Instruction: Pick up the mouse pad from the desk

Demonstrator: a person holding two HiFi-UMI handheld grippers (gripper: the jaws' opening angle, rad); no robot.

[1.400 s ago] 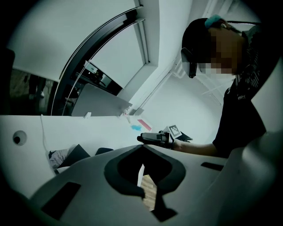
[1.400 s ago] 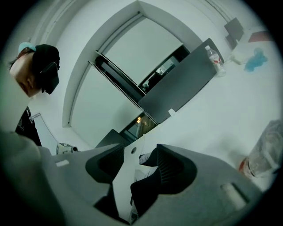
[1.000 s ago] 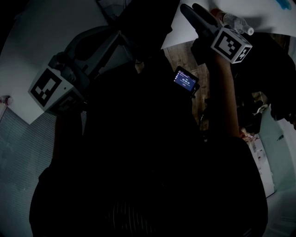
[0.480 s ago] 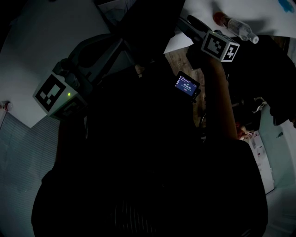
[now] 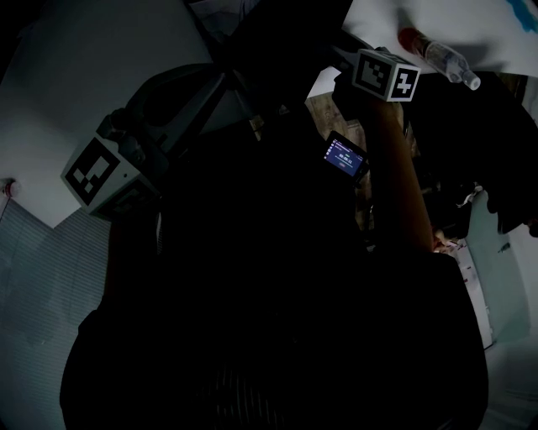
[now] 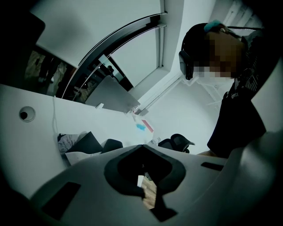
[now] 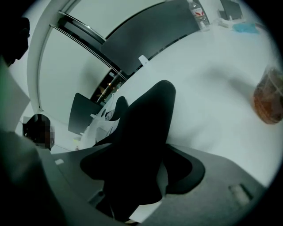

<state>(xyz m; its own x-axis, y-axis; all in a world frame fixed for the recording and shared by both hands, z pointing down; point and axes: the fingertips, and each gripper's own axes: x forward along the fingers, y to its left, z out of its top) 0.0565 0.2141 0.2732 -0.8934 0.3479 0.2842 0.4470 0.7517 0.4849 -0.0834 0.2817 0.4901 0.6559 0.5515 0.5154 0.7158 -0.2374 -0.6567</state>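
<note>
The head view is very dark. My right gripper (image 5: 340, 60) shows mainly by its marker cube (image 5: 385, 76), at the near edge of a white desk (image 5: 454, 25); its black fingers are lost against a dark mass. In the right gripper view a broad black rounded shape (image 7: 143, 132) rises from the notch of the grey housing. I cannot tell whether it is the mouse pad or a finger. My left gripper (image 5: 181, 101), with its marker cube (image 5: 92, 172), hangs over another white desk (image 5: 76, 76). A dark flat sheet (image 6: 86, 142), possibly the mouse pad, lies on the desk (image 6: 40, 145).
A clear bottle (image 5: 441, 55) lies on the right desk, and a cup of brown stuff (image 7: 267, 99) stands there too. Wooden floor (image 5: 324, 113) shows between the desks. Another person (image 6: 239, 101) and an office chair (image 6: 177, 142) are nearby. A lit screen (image 5: 345, 157) hangs at my chest.
The right gripper has come down and to the left in the head view; its parted black fingers, earlier seen against the white desk, are now lost in the dark. The left gripper has barely shifted.
</note>
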